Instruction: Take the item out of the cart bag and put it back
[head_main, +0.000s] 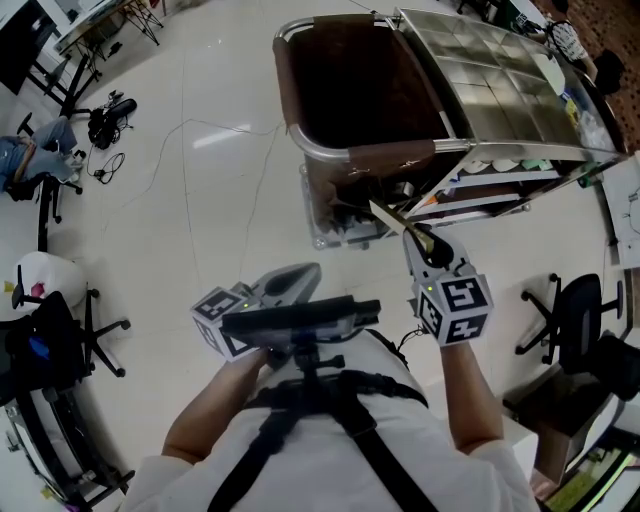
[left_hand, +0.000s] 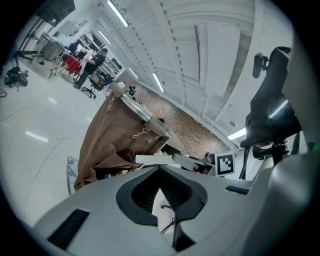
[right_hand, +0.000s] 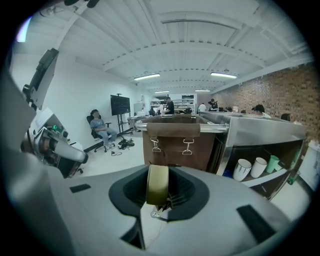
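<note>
Right tongs (right_hand: 158, 174) grip flat, round-edged olive item (right_hand: 157, 186) before brown fabric cart bag (right_hand: 172, 142).

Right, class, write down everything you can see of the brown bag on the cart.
The brown bag looks like cloth. It is deep, open at the top and dark inside. It hangs at the end of the cart from a curved metal rail, with its top edge folded over the rail as a flap. Two metal clips dangle on short straps at the front, and the lower cloth sags in folds.
</note>
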